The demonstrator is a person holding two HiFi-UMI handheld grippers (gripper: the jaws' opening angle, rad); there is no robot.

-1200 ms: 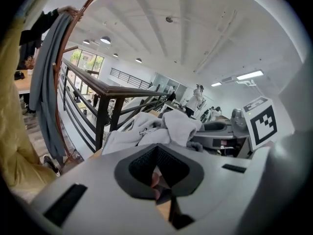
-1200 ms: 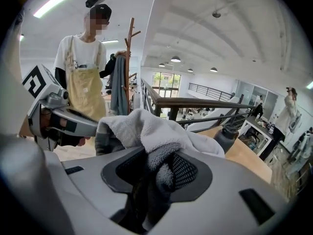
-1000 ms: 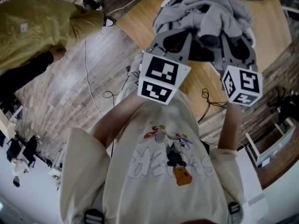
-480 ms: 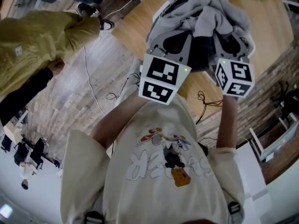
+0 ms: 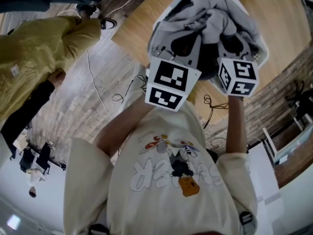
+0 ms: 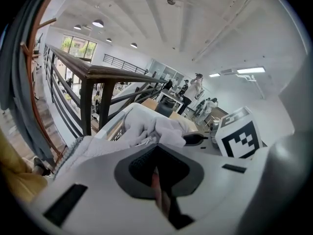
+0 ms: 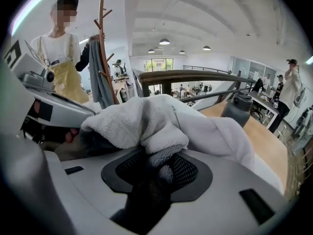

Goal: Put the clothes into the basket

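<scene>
Right now you hold the grey fleece garment (image 7: 156,121) bunched over the white basket (image 6: 108,127), likely so it can drop straight in, your right gripper (image 7: 161,173) clamped on a thick fold and your left gripper (image 6: 157,177) squeezed fully together beneath the cloth.

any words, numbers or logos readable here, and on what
No text reads clearly.
Cream T-shirt: outlined letters across the chest print, creased, unreadable.
Mustard-yellow jacket: small pale label, too small to read.
Two black-and-white marker cubes: square patterns only, no letters.
</scene>
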